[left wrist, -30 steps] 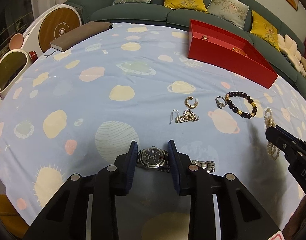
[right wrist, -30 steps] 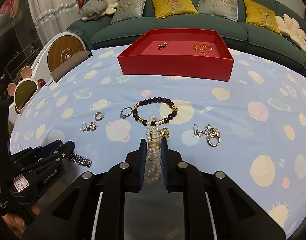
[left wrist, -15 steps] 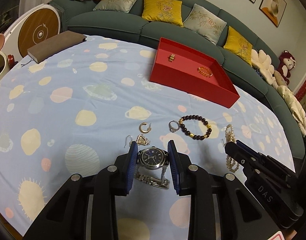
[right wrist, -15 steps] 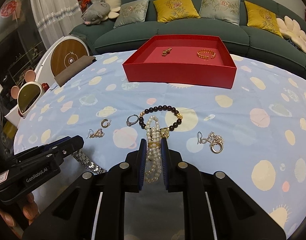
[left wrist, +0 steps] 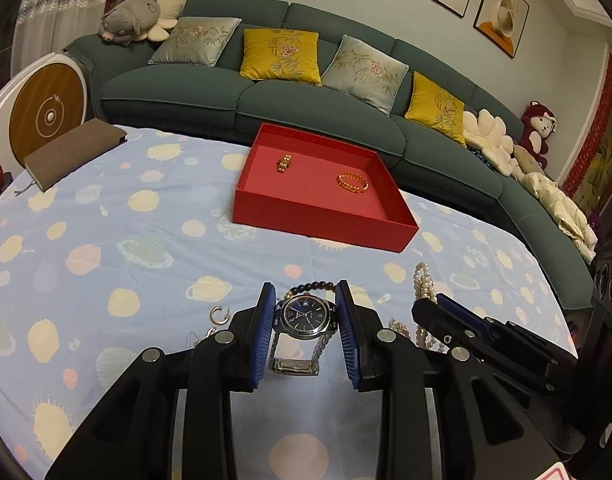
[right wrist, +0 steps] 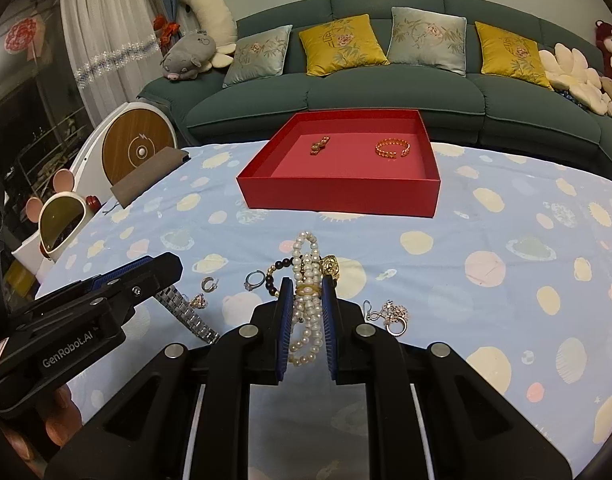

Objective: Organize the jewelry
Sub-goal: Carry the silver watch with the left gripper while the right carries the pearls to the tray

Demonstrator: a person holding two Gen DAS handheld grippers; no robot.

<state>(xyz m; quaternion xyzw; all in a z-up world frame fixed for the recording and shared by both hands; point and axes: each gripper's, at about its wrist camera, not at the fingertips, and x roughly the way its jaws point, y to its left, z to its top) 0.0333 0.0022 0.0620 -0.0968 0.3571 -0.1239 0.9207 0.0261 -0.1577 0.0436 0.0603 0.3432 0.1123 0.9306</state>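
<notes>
- Both grippers have risen since the earlier frames, lifting their loads off the bench [left wrist: 106, 240] and bringing the red box nearer ahead
- Left gripper [left wrist: 306, 320]: jaws clamped on the wristwatch [left wrist: 305, 317], blue pads pressing the case from either side; dark blue dial faces up, steel bracelet hangs below between the jaws with its clasp folded
- Right gripper [right wrist: 308, 312]: jaws closed on the pearl bracelet [right wrist: 306, 280], whose cream strands loop above the jaw tips and dangle beneath them, a gold band round the middle
- Red box [right wrist: 338, 196] sits straight ahead of both jaws, open, holding a gold clasp piece [right wrist: 320, 146] and a gold bangle [right wrist: 392, 149], apart from each other
- Just beyond the right jaws lie a dark bead bracelet [right wrist: 274, 276] with gold beads and a silver ring [right wrist: 254, 280]; a hoop earring [right wrist: 210, 284] lies to their left, a sparkly earring [right wrist: 390, 314] to their right
</notes>
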